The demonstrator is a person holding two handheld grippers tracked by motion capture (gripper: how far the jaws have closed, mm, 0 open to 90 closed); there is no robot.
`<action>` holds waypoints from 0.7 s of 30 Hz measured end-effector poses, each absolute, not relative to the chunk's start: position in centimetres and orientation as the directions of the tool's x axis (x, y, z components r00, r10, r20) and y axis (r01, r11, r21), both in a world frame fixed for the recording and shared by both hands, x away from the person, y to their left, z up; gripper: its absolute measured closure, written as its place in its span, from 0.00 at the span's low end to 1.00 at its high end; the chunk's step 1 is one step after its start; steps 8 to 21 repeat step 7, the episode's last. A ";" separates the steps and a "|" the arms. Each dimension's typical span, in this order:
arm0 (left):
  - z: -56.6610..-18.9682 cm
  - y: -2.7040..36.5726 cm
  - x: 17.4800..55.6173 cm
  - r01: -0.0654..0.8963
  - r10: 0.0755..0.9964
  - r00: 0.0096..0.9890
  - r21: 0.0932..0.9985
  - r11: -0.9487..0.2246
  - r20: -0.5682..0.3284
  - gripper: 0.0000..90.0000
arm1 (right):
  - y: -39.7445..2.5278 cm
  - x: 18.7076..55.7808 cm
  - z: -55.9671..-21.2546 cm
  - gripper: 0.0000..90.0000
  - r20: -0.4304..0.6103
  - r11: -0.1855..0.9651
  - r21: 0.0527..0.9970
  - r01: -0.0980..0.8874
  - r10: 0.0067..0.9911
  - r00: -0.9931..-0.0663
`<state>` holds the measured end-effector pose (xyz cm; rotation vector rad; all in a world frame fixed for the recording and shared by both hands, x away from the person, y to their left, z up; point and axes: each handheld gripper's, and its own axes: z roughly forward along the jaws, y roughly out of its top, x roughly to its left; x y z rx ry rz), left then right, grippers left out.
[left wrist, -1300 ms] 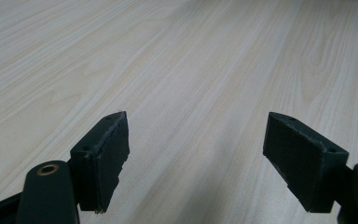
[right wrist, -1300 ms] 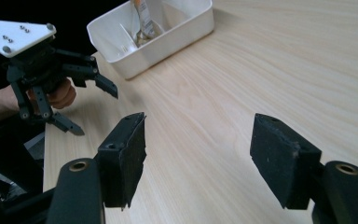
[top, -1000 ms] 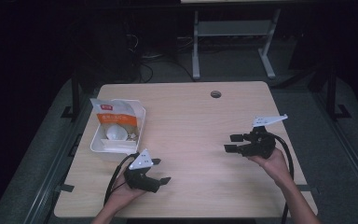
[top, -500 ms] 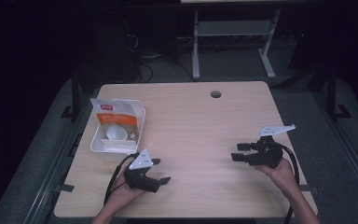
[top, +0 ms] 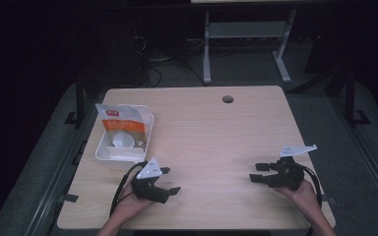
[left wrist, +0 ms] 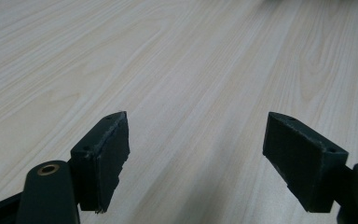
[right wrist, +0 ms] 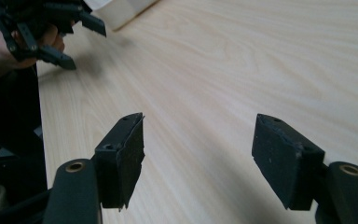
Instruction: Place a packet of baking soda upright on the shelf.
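A white tray point(top: 126, 142) with a printed bag point(top: 123, 123) and a small white object in it sits just ahead of the left gripper point(top: 166, 181), well apart from the right gripper point(top: 261, 173). Both grippers are low near the table's point(top: 211, 128) front edge, jaws spread and empty. This looks like a resting stage; any pick would likely call for the left gripper to reach forward to the tray.

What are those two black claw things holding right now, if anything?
Nothing. The left gripper and the right gripper both stand open over bare table, with only wood between their jaws.
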<state>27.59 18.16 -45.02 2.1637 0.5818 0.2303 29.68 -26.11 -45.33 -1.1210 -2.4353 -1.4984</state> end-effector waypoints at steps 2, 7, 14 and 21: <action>-45.0 18.1 27.6 0.325 0.483 0.875 0.789 -0.521 -0.042 0.25 | -26.2 29.1 -45.6 0.36 0.400 0.260 0.750 0.608 0.553 -0.731; -45.0 18.0 27.5 0.320 0.476 0.879 0.790 -0.522 -0.041 0.25 | -26.2 27.8 -45.9 0.35 0.388 0.262 0.753 0.604 0.564 -0.729; -45.0 18.0 27.5 0.320 0.476 0.879 0.790 -0.522 -0.041 0.25 | -26.2 27.8 -45.9 0.35 0.388 0.262 0.753 0.604 0.564 -0.729; -45.0 18.0 27.5 0.320 0.476 0.879 0.790 -0.522 -0.041 0.25 | -26.2 27.8 -45.9 0.35 0.388 0.262 0.753 0.604 0.564 -0.729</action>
